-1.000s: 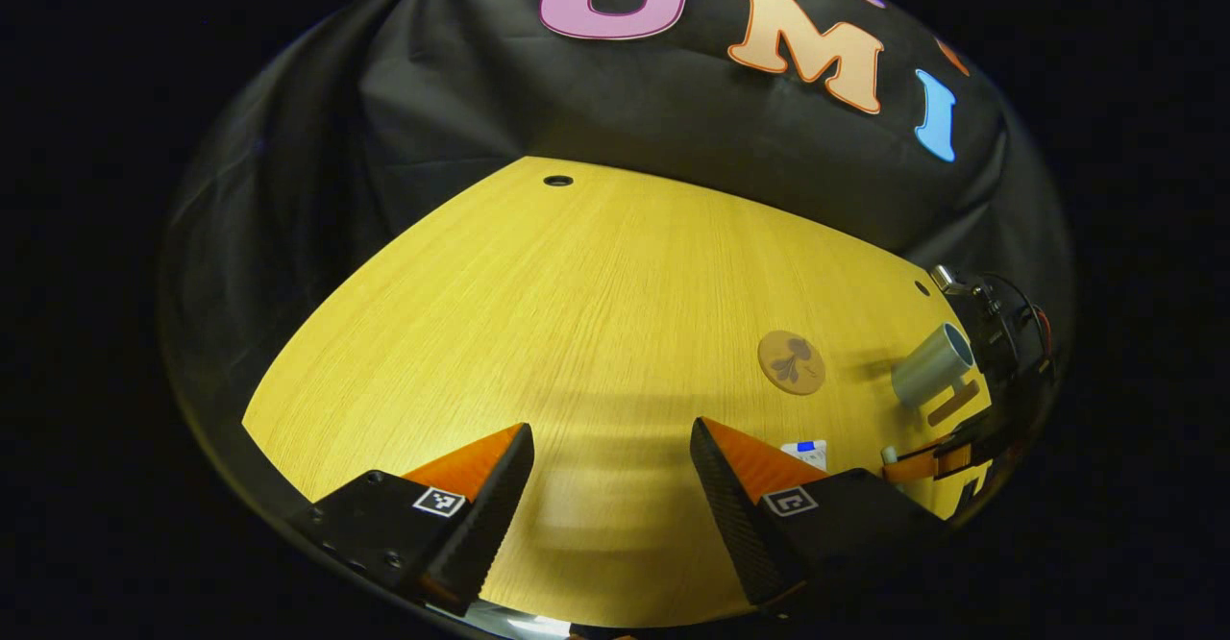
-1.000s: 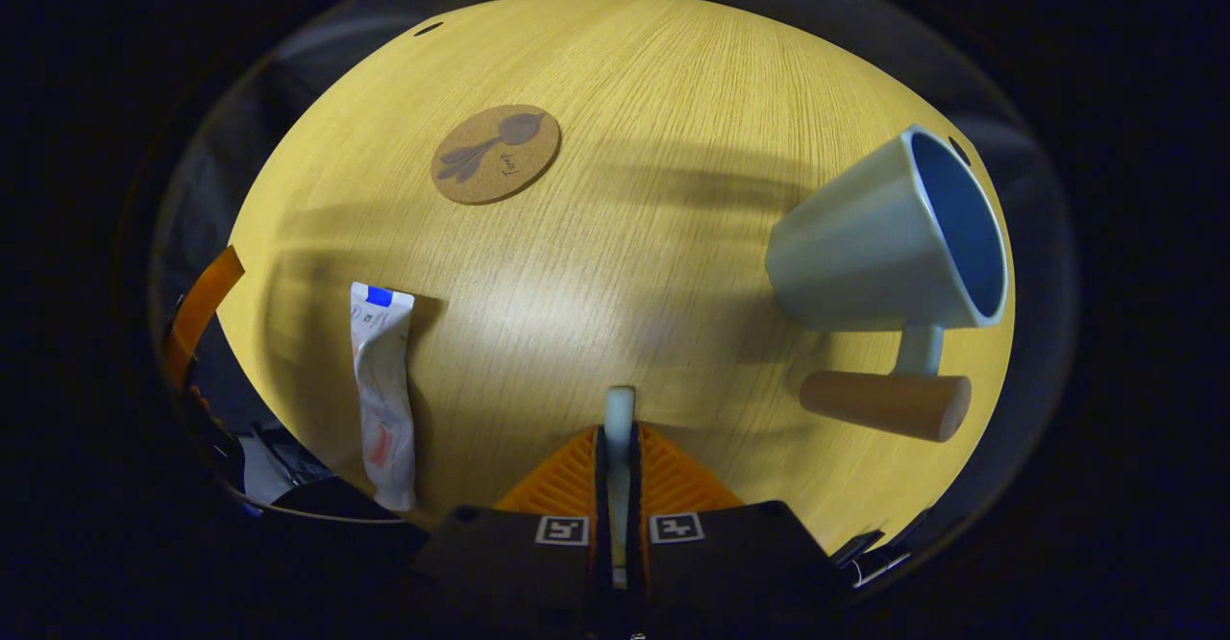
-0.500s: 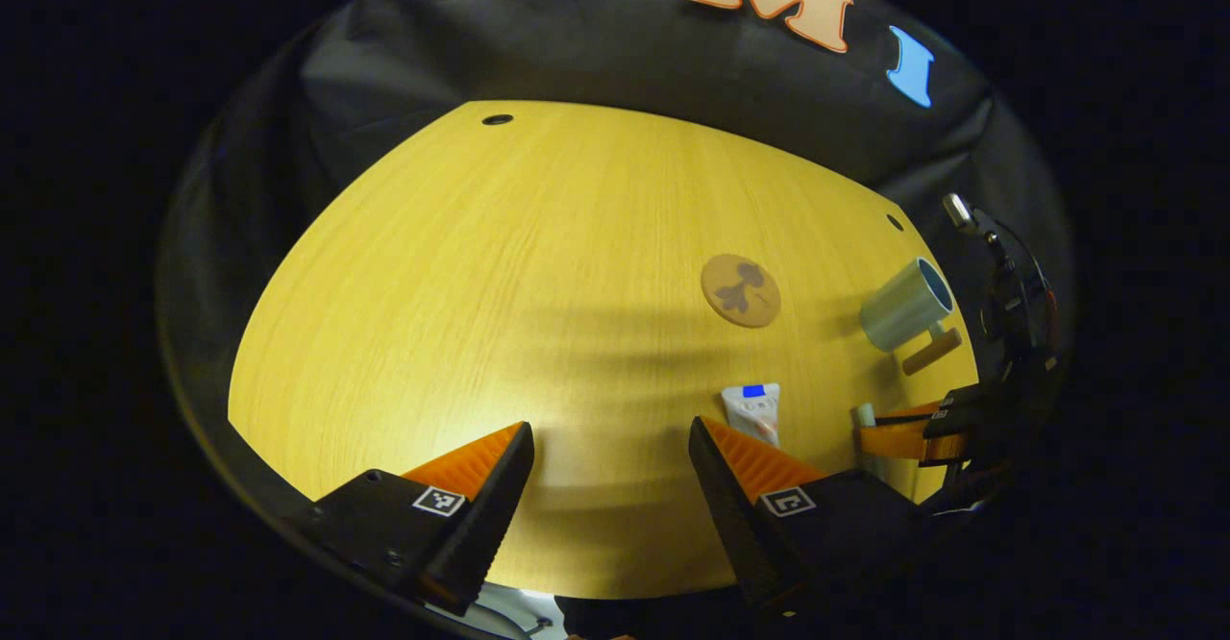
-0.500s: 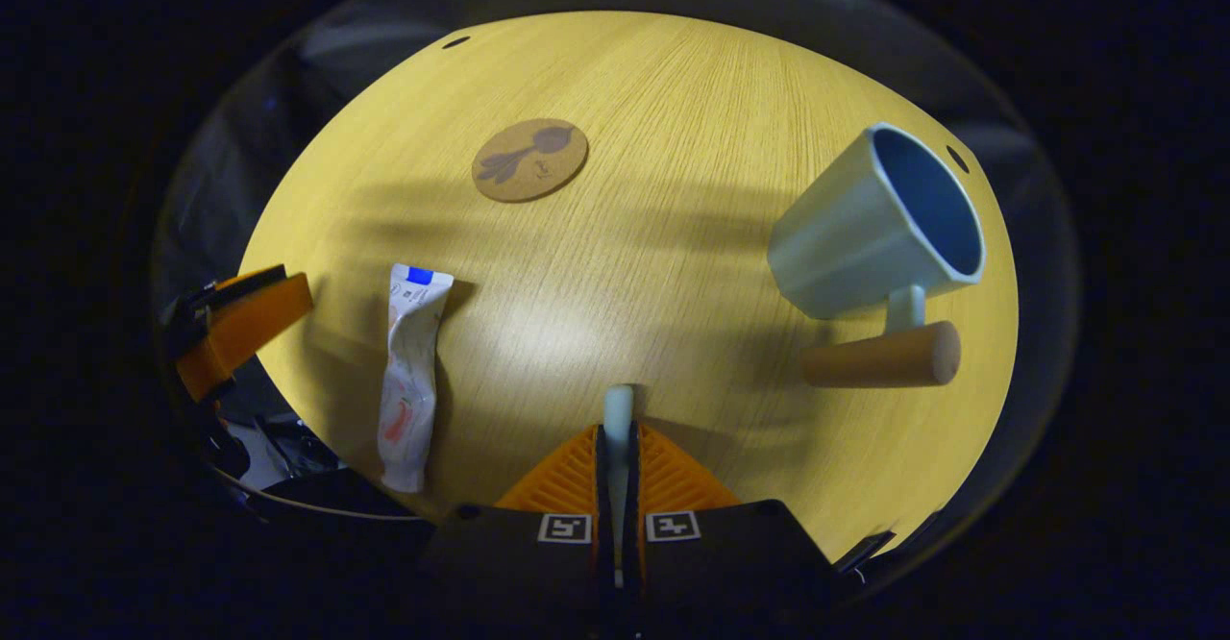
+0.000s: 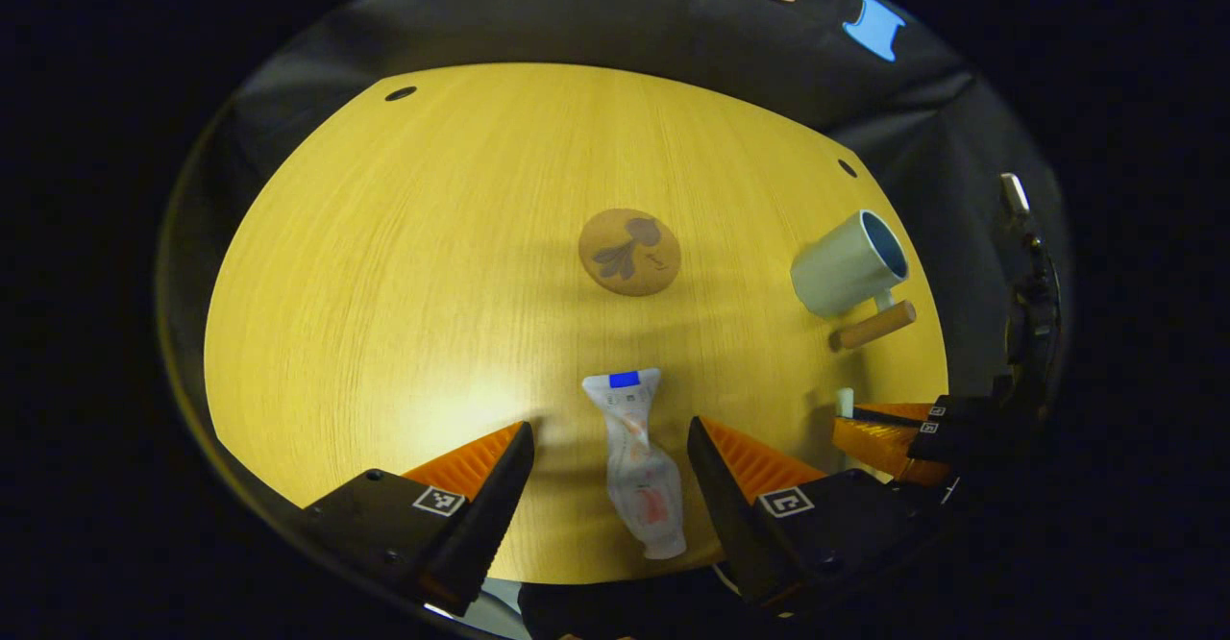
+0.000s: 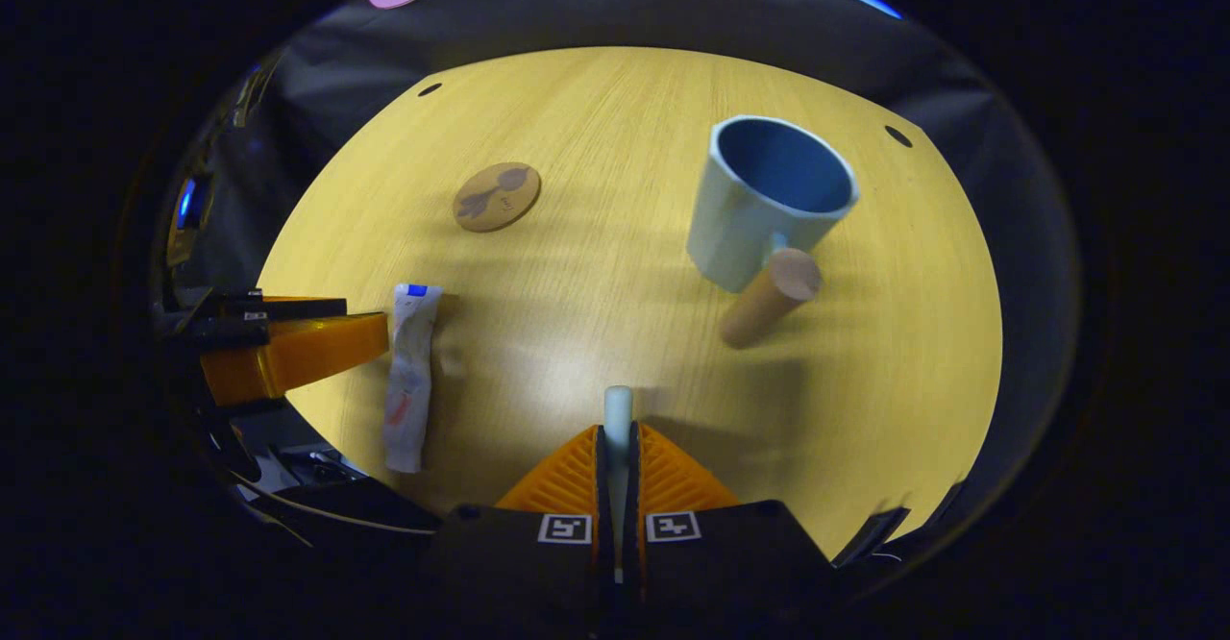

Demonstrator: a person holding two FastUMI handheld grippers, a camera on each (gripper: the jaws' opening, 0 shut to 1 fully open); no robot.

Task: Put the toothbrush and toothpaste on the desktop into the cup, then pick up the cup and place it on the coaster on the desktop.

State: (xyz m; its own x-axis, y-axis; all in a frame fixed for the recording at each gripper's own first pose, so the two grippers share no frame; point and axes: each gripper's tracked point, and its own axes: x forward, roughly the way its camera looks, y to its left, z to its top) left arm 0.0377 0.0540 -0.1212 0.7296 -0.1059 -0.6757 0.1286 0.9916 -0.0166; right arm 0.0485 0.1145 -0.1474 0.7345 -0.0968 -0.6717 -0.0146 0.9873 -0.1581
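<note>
A white toothpaste tube (image 5: pixel 636 462) lies on the yellow desktop (image 5: pixel 432 256) between the fingers of my open left gripper (image 5: pixel 610 443), which hangs over it without touching. My right gripper (image 6: pixel 617 433) is shut on the pale toothbrush (image 6: pixel 617 409), whose end sticks out past the fingertips, above the desk. The light blue cup (image 6: pixel 766 200) with a wooden handle (image 6: pixel 769 298) stands upright ahead and to the right. The round cork coaster (image 6: pixel 497 196) lies farther back left. In the left gripper view the cup (image 5: pixel 849 262), coaster (image 5: pixel 629 252) and right gripper (image 5: pixel 870 419) show at the right.
The left gripper (image 6: pixel 298 347) reaches in from the left edge of the right gripper view, beside the toothpaste tube (image 6: pixel 409 376). Small dark holes (image 5: pixel 400 94) mark the desk's far corners. Black cloth closes off the back.
My left gripper has swung right, bringing the toothpaste tube between its open fingers. My right gripper, still holding the toothbrush, has turned toward the cup, whose opening now faces up in its view.
</note>
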